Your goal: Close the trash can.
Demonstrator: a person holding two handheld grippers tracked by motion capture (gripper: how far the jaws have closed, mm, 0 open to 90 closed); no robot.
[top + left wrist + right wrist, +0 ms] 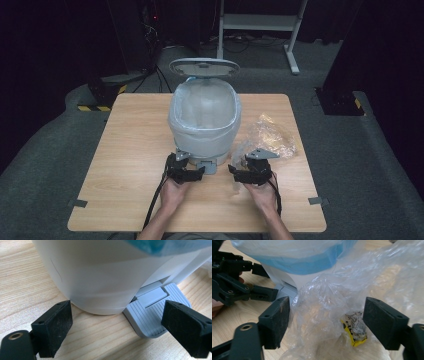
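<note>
Pedal bin (pixel 205 117) mid-counter (pixel 125 150), lid up, liner in. Left gripper (pixel 186 172) jaws wide near foot pedal (pixel 155 315). Right gripper (pixel 251 172) jaws wide around crumpled plastic bag (pixel 329 312); thin film may slip or tear, spilling its yellow scrap (pixel 353 333).

A: Tabletop (pixel 125 150)?
B: Pale wood-grain, matt, smooth.
A: Bin (pixel 100 277)?
B: White plastic, smooth, slight sheen. Liner (pixel 202 112) is thin translucent plastic film. Pedal (pixel 150 317) is grey ribbed plastic, matt.
A: Bag (pixel 332 315)?
B: Clear crinkled plastic film, glossy.
A: Left tool (pixel 117 325), right tool (pixel 325 323)?
B: Black matt plastic; pads (pixel 58 327) slightly rough, dust-flecked.
A: Floor (pixel 360 165)?
B: Grey carpet, matt.
</note>
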